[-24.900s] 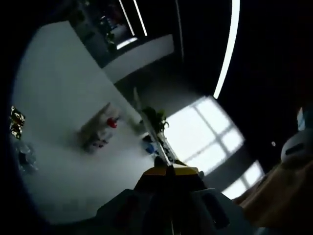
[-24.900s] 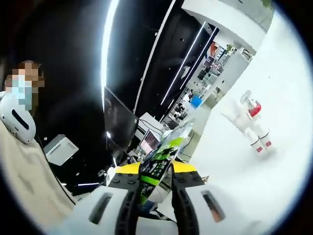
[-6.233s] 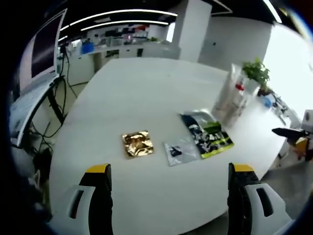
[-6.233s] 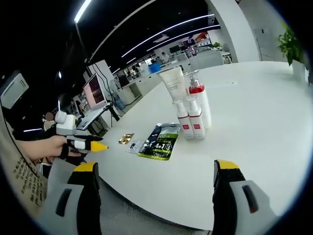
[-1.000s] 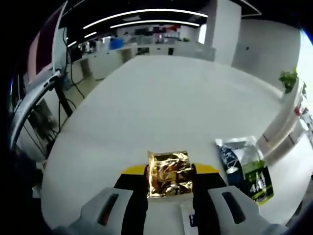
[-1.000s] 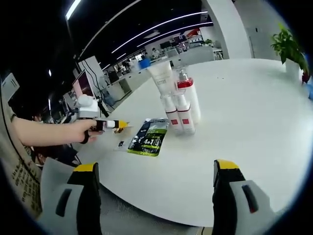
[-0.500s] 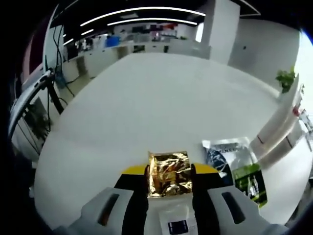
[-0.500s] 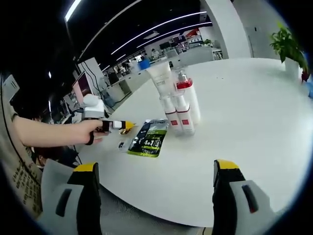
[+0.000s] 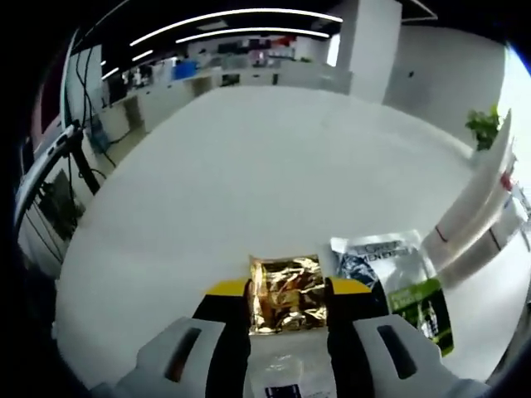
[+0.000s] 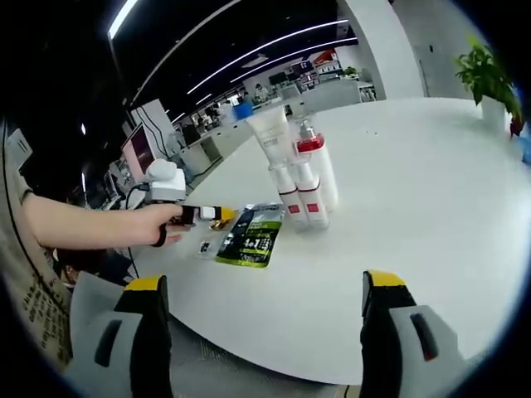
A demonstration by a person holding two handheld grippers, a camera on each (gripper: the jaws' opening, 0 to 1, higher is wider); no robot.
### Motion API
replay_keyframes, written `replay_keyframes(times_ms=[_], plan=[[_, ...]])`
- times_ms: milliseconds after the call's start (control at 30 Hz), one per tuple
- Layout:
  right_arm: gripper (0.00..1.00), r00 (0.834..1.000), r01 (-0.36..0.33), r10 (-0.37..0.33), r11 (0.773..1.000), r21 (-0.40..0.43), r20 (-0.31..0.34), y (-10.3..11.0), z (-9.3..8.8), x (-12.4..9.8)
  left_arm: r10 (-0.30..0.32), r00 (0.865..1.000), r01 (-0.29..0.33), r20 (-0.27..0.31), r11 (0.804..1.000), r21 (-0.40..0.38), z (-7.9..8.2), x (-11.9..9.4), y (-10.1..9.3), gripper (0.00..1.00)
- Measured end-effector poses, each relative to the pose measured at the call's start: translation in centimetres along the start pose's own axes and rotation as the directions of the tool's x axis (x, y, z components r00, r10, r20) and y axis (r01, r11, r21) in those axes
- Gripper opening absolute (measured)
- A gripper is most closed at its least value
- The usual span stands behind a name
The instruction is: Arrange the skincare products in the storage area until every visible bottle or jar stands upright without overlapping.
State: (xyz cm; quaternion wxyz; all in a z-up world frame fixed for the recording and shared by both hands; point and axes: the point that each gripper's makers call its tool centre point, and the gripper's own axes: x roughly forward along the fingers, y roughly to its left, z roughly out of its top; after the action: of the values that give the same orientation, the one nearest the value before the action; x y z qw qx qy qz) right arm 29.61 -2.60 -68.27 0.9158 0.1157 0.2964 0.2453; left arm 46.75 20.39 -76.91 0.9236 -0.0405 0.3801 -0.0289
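Left gripper (image 9: 288,300) clamps a gold foil sachet (image 9: 287,304) above the white table (image 9: 249,182). Right gripper (image 10: 264,319) gapes wide, facing upright bottles (image 10: 303,178)

We see a white table (image 10: 465,224) bearing upright bottles (image 10: 303,178), a green sachet (image 10: 253,238) and a clear sachet (image 10: 205,246).

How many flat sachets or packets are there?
3: a gold sachet clamped in the left gripper, a clear one flat on the table, and a black-green one lying beside the bottles. More may be hidden.
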Motion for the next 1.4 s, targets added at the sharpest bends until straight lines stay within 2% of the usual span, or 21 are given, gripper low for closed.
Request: replay_keyframes(times_ms=[733,1100,1400], plan=[[0.97,1.000,0.002,-0.002,1.000,-0.002,0.000,0.0,0.0,0.0,0.010,1.000,-0.010,-0.020,1.000,-0.014,-0.3,0.2,-0.1,0.37],[0.97,1.000,0.001,-0.001,1.000,-0.004,0.001,0.1,0.1,0.0,-0.026,0.999,0.024,-0.030,0.999,-0.045,-0.3,-0.1,-0.7,0.44],[0.97,1.000,-0.004,0.004,1.000,-0.010,0.006,0.2,0.1,-0.1,-0.054,0.998,0.053,-0.018,0.998,-0.040,0.1,-1.4,-0.6,0.47]])
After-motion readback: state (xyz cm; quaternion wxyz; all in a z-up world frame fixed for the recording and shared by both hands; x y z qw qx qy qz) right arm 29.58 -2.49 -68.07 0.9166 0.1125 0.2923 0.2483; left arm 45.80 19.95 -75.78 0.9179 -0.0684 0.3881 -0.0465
